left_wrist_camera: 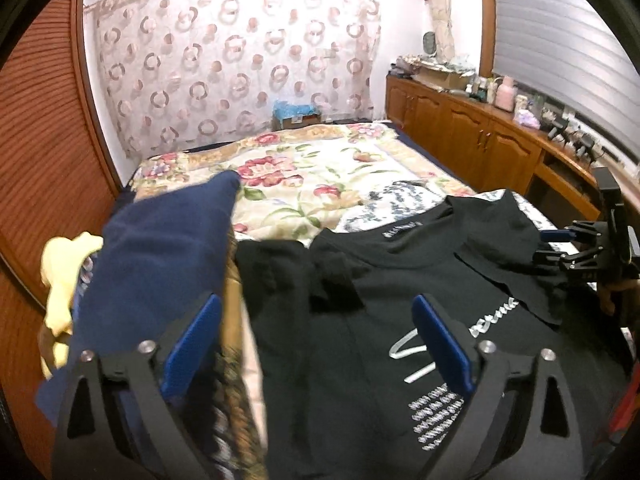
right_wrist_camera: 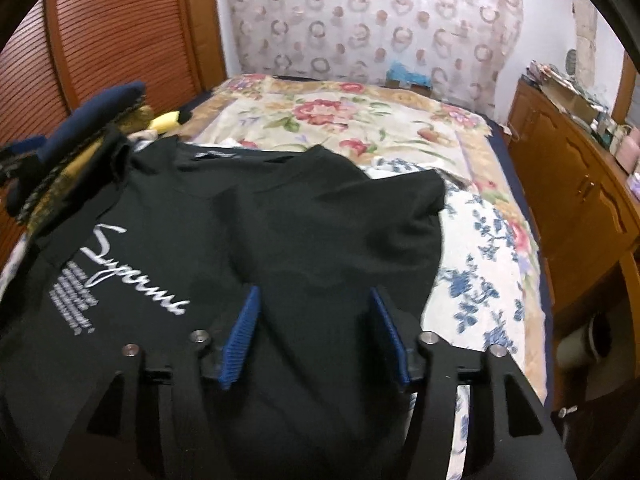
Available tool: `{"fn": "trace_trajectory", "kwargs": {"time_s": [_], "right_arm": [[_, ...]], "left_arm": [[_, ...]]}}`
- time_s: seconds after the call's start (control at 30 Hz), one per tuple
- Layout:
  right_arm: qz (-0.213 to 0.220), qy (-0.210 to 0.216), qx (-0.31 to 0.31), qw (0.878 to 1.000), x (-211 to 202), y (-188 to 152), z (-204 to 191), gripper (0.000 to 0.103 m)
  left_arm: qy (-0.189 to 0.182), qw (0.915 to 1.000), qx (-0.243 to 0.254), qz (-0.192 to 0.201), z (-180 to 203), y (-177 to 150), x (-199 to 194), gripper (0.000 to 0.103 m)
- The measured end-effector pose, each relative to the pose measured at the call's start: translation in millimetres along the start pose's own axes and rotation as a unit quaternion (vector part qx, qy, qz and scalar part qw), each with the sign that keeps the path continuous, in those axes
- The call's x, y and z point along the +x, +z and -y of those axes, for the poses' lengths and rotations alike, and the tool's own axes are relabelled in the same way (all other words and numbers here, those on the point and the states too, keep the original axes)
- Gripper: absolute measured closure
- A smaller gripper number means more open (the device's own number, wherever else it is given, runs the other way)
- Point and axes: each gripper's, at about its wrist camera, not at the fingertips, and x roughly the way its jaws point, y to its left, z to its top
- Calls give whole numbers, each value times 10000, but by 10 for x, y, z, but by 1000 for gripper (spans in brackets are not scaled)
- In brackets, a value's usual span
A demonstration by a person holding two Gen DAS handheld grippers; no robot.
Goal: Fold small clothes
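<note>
Two grippers hover over a black T-shirt [right_wrist_camera: 280, 216] spread on the near part of a bed [right_wrist_camera: 400, 136] with a floral cover. Left gripper [left_wrist_camera: 316, 340] jaws stand wide and empty above the shirt's left side, beside a navy garment [left_wrist_camera: 160, 248]. Right gripper [right_wrist_camera: 314, 336] jaws are partly open over the shirt's right half, gripping nothing.

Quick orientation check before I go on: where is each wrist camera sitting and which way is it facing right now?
Left wrist view: on the left gripper, angled down over the black T-shirt toward the patterned curtain; its open blue fingers show, and the right gripper at the frame's right edge.
Right wrist view: on the right gripper, above the shirt's plain side; its parted fingers show.
Shared: T-shirt, floral bedspread, curtain, wooden cabinets.
</note>
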Motion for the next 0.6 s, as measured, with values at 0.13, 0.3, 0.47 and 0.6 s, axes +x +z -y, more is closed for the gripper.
{"fn": "trace_trajectory", "kwargs": {"time_s": [0.13,0.3,0.47,0.6], "right_arm": [[-146,-257,69,9995,128,12,129,43],[-112,-276,31,9996,180,-61,167,43],[-77,-397,-23,9992,194,-67,128,42],[-80,-341,28,9994,197,-71,117,42]], "left_arm": [[24,9995,148,-294,-79,174,155,29],[-17,9973,232,-691,-58,305,412,43],[180,9924,360,-1167,-11,372,733,45],[475,9875,546,-1402,42,353,890,45]]}}
